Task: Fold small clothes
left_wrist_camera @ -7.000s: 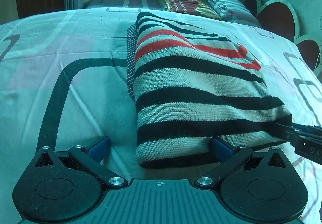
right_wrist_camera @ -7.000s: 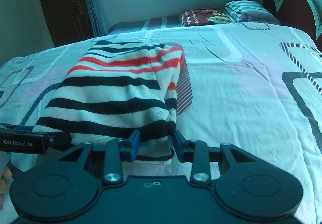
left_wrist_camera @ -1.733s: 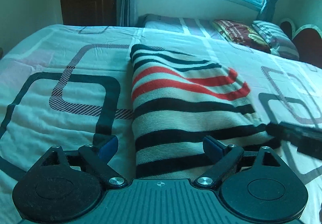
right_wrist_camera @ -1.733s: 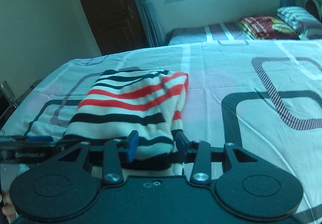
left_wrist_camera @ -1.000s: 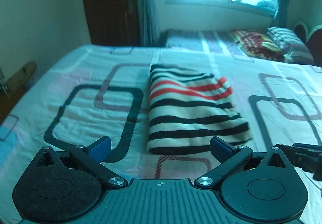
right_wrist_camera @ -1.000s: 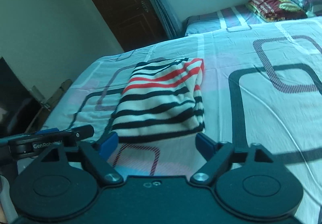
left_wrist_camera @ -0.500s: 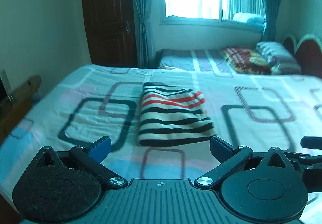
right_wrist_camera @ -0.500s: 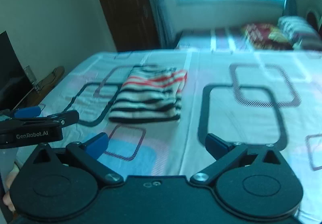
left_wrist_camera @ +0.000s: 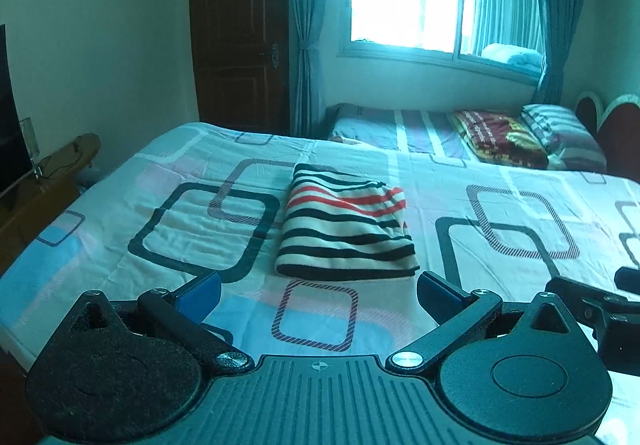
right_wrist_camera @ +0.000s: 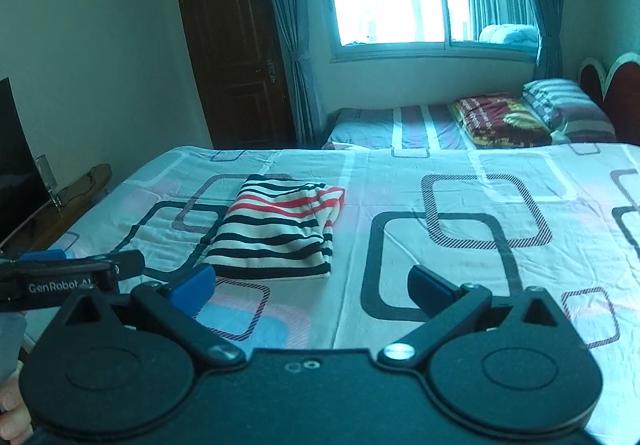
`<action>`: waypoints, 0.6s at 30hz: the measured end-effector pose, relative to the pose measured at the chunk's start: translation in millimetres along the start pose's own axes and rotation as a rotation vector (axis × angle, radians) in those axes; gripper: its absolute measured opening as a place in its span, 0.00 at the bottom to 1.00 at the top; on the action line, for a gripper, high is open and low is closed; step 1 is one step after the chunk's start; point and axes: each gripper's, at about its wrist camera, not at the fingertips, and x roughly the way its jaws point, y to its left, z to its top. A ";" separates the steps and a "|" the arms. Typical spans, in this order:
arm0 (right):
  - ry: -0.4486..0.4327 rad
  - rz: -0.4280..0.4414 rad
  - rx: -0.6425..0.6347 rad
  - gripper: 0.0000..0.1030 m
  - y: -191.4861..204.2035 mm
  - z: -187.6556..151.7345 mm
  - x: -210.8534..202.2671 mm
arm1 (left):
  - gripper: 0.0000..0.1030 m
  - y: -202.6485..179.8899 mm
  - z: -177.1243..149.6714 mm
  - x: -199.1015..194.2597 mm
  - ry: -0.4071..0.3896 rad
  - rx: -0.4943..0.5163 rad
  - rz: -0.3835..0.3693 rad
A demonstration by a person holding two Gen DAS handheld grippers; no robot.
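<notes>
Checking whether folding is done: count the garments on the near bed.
1: a folded striped sweater lies on the bedsheet, ahead of both open grippers. Nothing else shows; more may lie outside view.

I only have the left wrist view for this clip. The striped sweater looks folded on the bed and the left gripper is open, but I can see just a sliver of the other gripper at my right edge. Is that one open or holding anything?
Observer: The right gripper is open and holds nothing. The striped sweater lies ahead of it on the bed, not touching it.
Operator: How does the sweater's right side look?
Observer: The right wrist view shows stacked layers there, roughly lined up.
Operator: Is the left gripper touching the cloth?
Observer: No. From the side, the left gripper is short of the sweater's near edge.
</notes>
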 end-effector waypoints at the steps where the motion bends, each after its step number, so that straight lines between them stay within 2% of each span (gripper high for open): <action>1: -0.004 -0.006 -0.004 0.99 1.5 -0.2 -0.5 | 1.00 -1.2 0.0 -1.4 0.005 0.004 -0.006; 8: -0.023 -0.048 -0.030 0.99 7.0 -1.6 -5.6 | 1.00 -3.7 -0.1 -5.8 0.033 -0.002 -0.003; 18: -0.036 -0.080 -0.024 0.99 8.6 0.0 -5.6 | 1.00 -1.9 1.2 -10.8 0.011 0.011 0.017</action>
